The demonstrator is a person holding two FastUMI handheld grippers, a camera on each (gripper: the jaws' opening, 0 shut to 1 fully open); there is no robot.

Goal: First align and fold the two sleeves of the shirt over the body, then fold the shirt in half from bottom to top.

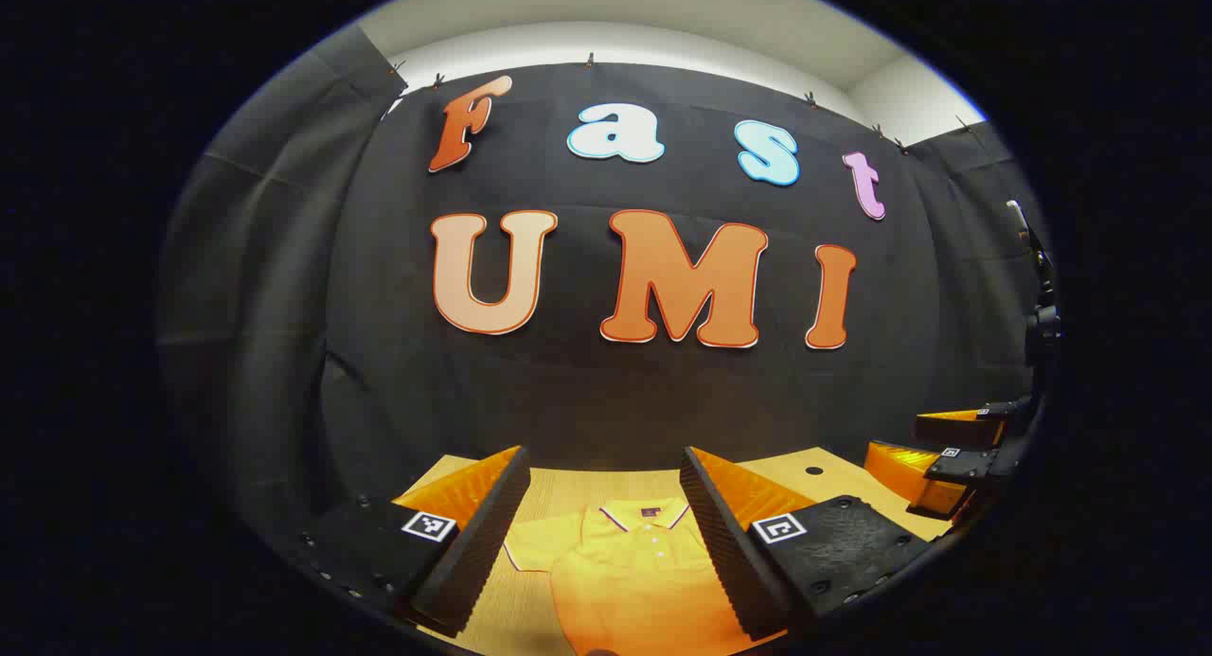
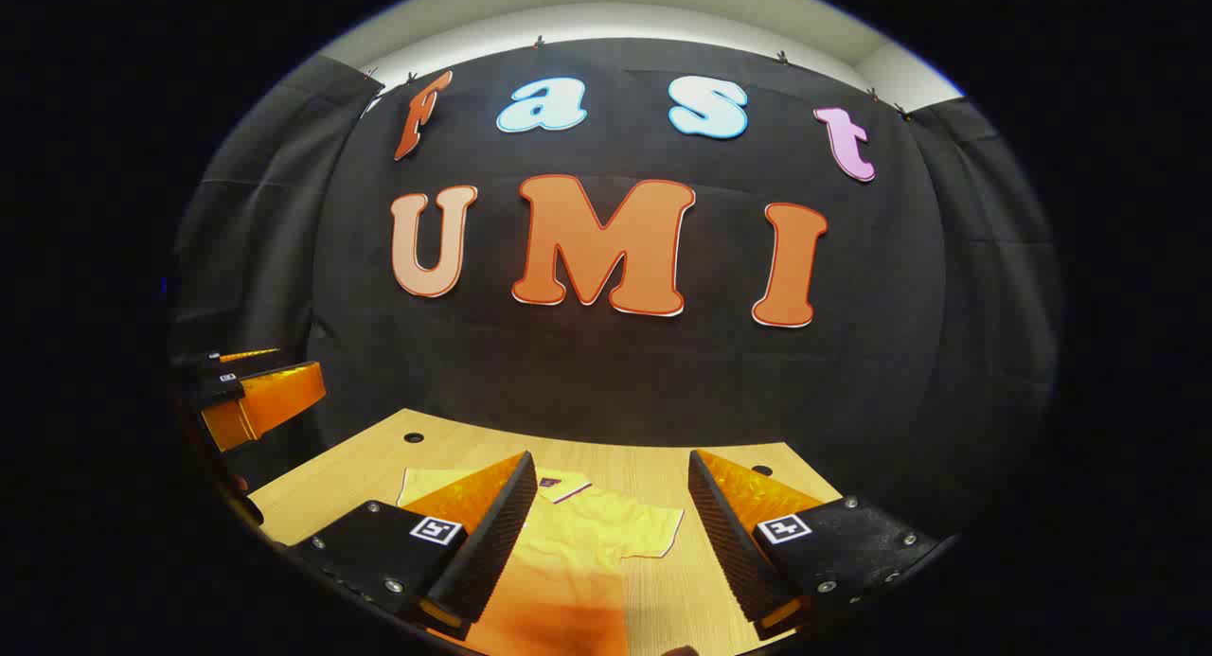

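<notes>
Two grippers, both held above the table (image 1: pixel 559 481), fingers apart, nothing between them.

Left gripper view: left gripper (image 1: pixel 606 542) at bottom centre; shirt (image 1: pixel 625 561) flat on the wood between its fingers, collar up-frame, one sleeve (image 1: pixel 530 547) spread at lower left. Right gripper (image 1: pixel 947 457) at right edge.

Right gripper view: right gripper (image 2: pixel 611 542) at bottom; the other sleeve (image 2: pixel 644 533) lies between its fingers. Left gripper (image 2: pixel 256 396) at left edge.

Judgement: light, limp cloth; pinch each sleeve at its cuff edge.

Bare table (image 2: pixel 720 467) lies open beside the shirt (image 2: pixel 606 533) on every visible side. Both grippers hang above it with jaws apart, the left gripper (image 1: pixel 606 533) and right gripper (image 2: pixel 606 533) well separated. The black cloth wall (image 2: pixel 615 372) closes off the table's far edge.
</notes>
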